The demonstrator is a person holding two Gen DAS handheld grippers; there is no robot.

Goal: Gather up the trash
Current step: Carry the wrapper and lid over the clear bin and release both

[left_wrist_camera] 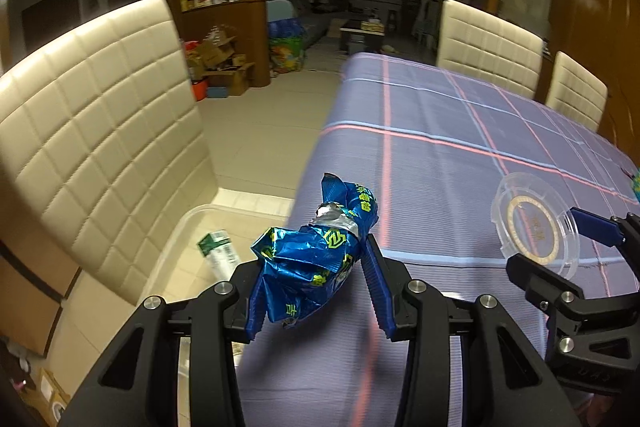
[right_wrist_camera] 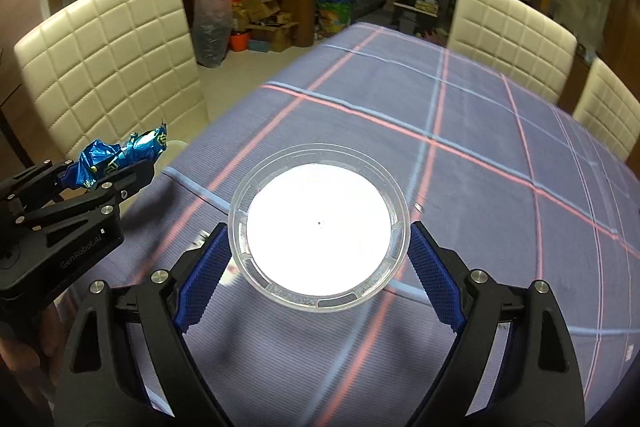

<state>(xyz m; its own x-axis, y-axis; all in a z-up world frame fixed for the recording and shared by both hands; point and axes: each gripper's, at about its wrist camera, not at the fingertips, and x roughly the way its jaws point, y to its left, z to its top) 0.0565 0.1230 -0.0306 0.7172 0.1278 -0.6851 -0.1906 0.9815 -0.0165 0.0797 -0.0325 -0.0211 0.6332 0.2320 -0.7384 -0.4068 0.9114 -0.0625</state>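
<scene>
My left gripper (left_wrist_camera: 316, 267) is shut on a crumpled blue foil wrapper (left_wrist_camera: 316, 255) and holds it above the table's left edge; both also show in the right wrist view, gripper (right_wrist_camera: 120, 167) and wrapper (right_wrist_camera: 116, 157). A clear round plastic lid (right_wrist_camera: 319, 227) is gripped at its edges between the fingers of my right gripper (right_wrist_camera: 318, 255), just above the plaid tablecloth. In the left wrist view the lid (left_wrist_camera: 536, 223) sits between the right gripper's fingers (left_wrist_camera: 592, 227).
A clear plastic bin (left_wrist_camera: 188, 227) stands on the floor left of the table (left_wrist_camera: 440, 131), holding a green and white carton (left_wrist_camera: 218, 251). Cream padded chairs stand at the left (left_wrist_camera: 92, 131) and far right (left_wrist_camera: 488, 47). Boxes and bags (right_wrist_camera: 256, 15) lie beyond.
</scene>
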